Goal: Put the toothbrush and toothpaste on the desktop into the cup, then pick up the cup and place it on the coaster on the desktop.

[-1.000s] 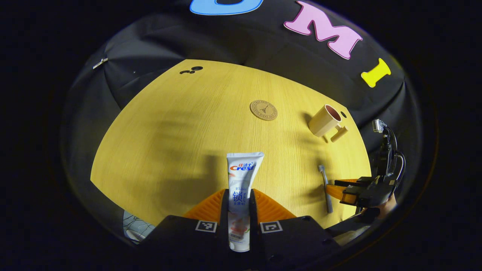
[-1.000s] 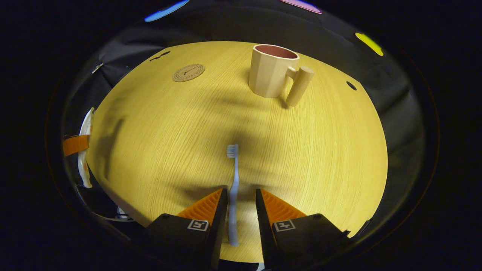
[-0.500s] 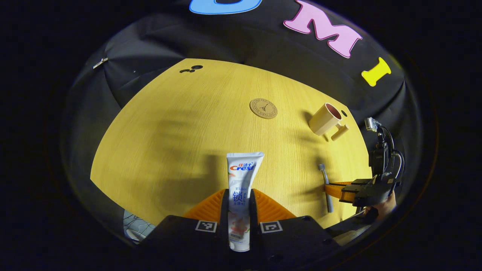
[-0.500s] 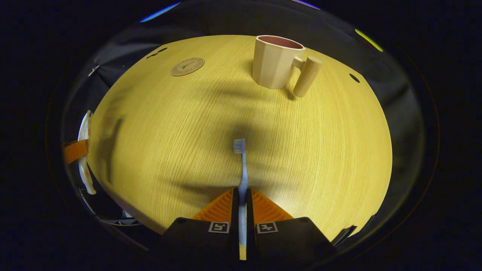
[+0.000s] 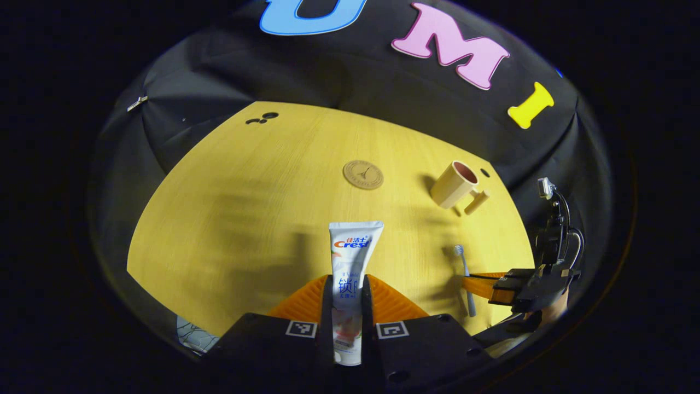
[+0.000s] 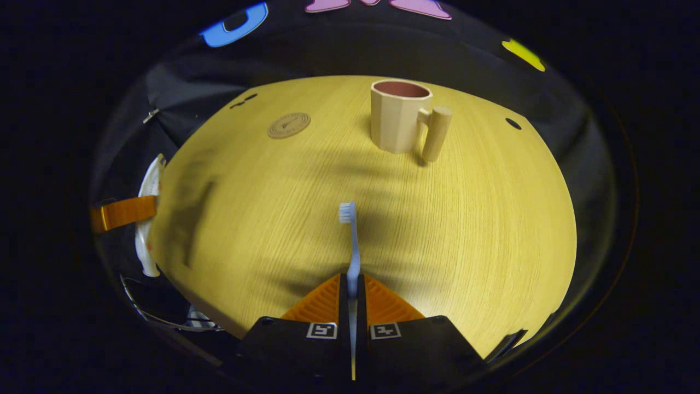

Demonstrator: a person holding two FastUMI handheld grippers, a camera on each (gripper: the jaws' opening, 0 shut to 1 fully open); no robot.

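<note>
Closing my right gripper [image 6: 353, 287] has clamped its fingers on the toothbrush [image 6: 351, 246], seemingly lifted off the surface [image 6: 465, 230]. My left gripper [image 5: 347, 290] stays clamped on the toothpaste [image 5: 353, 257]. Both can head for the cup [image 6: 399, 115].

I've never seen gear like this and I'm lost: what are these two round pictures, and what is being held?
A person holds a two-finger claw in each hand; a camera rides on each. In the left gripper view, the left claw is clamped on a toothpaste tube. In the right gripper view, the right claw is clamped on a toothbrush. On the wooden table stand a cup and a round coaster, apart from each other.
</note>
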